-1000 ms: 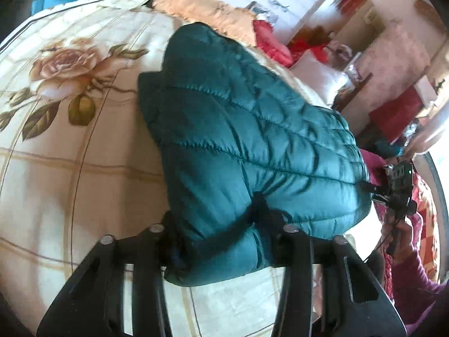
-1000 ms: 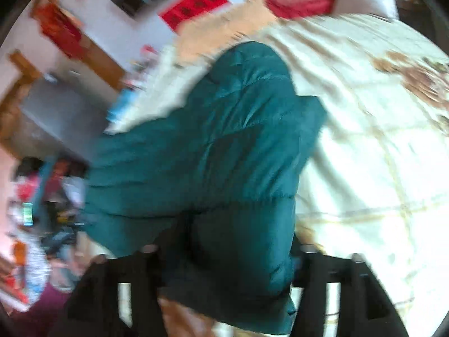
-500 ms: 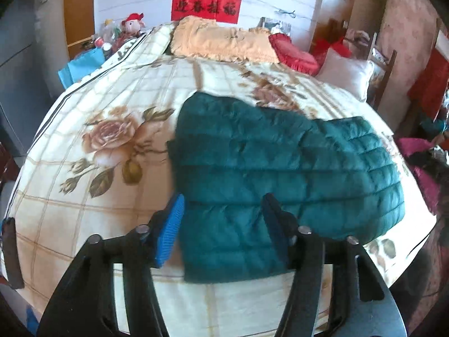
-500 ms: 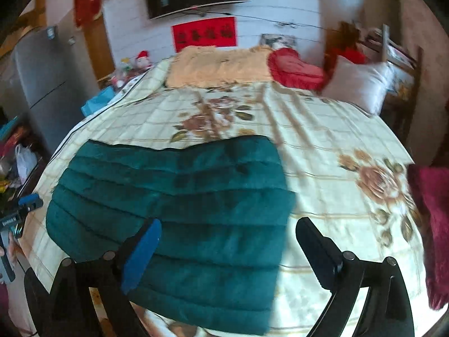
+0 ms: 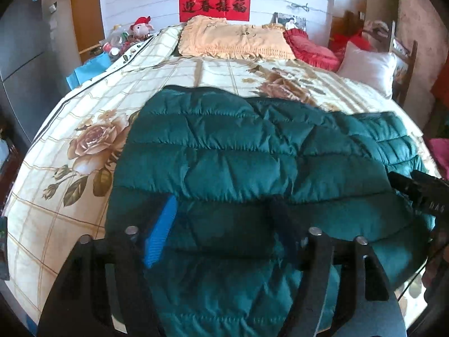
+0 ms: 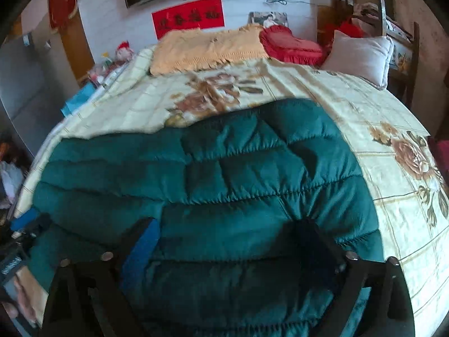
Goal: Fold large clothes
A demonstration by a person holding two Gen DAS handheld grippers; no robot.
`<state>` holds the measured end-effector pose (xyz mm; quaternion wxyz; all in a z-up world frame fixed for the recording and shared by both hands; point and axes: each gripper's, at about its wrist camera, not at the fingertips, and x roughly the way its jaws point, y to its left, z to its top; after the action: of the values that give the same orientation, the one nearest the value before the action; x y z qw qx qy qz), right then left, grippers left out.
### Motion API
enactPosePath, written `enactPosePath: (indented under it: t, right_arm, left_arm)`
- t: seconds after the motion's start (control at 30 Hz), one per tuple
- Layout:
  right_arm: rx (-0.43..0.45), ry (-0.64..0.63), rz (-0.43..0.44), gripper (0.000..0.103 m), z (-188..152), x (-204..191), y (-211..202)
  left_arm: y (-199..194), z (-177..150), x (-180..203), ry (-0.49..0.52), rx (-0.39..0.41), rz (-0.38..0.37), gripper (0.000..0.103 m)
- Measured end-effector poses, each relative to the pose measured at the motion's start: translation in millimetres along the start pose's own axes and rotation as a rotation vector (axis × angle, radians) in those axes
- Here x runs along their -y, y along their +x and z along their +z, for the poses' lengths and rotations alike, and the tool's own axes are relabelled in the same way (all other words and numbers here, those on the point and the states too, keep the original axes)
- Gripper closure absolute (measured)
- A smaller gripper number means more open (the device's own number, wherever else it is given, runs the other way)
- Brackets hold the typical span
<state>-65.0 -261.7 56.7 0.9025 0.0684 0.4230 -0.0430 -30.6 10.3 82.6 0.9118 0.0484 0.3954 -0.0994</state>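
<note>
A dark teal quilted puffer jacket (image 5: 252,163) lies folded flat across the near part of the bed; it also shows in the right wrist view (image 6: 224,185). My left gripper (image 5: 224,219) is open, its fingers spread low over the jacket's near left part. My right gripper (image 6: 230,238) is open, its fingers spread over the jacket's near right part. The right gripper's body (image 5: 421,193) shows at the right edge of the left wrist view. Neither gripper holds cloth.
The bed has a cream rose-print blanket (image 5: 92,146). At its head lie a peach pillow (image 5: 235,39), a red cushion (image 5: 308,47) and a white pillow (image 5: 370,67). A wooden chair (image 6: 401,28) stands at the right, clutter and a blue bag (image 5: 89,67) at the left.
Both grippers let go of the jacket, opened and drew back, then moved low over its near edge. The jacket dropped from held-up to lying flat on the bed.
</note>
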Motion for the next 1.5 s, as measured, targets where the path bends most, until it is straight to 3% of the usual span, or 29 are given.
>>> enactPosePath:
  t: [0.13,0.27,0.53,0.63,0.77,1.07,1.5]
  right_arm:
    - [-0.011,-0.019,-0.035,0.000,-1,-6,9]
    - [0.021,-0.004,-0.019,0.000,0,-9,-14]
    - [0.181,-0.068,-0.072,0.000,-16,-37,-88]
    - [0.227,-0.099,-0.112,0.000,-28,-52,-106]
    - [0.227,-0.085,-0.028,0.000,-41,-61,-118]
    - [0.225,-0.039,0.042,0.000,-59,-65,-133]
    - [0.232,-0.035,0.029,0.000,-70,-67,-142]
  left_arm:
    - [4,-2,4,-0.005,0.015,0.031,0.029]
    - [-9,-5,6,-0.022,0.027,0.021,0.029]
    - [-51,-12,7,-0.090,0.107,-0.007,0.029]
    - [-64,-14,6,-0.109,0.114,0.018,0.029]
    - [-83,-19,8,-0.095,0.154,0.027,0.029]
    - [-110,-31,7,-0.093,0.203,0.032,0.029]
    - [-120,-42,16,-0.086,0.210,0.026,0.029]
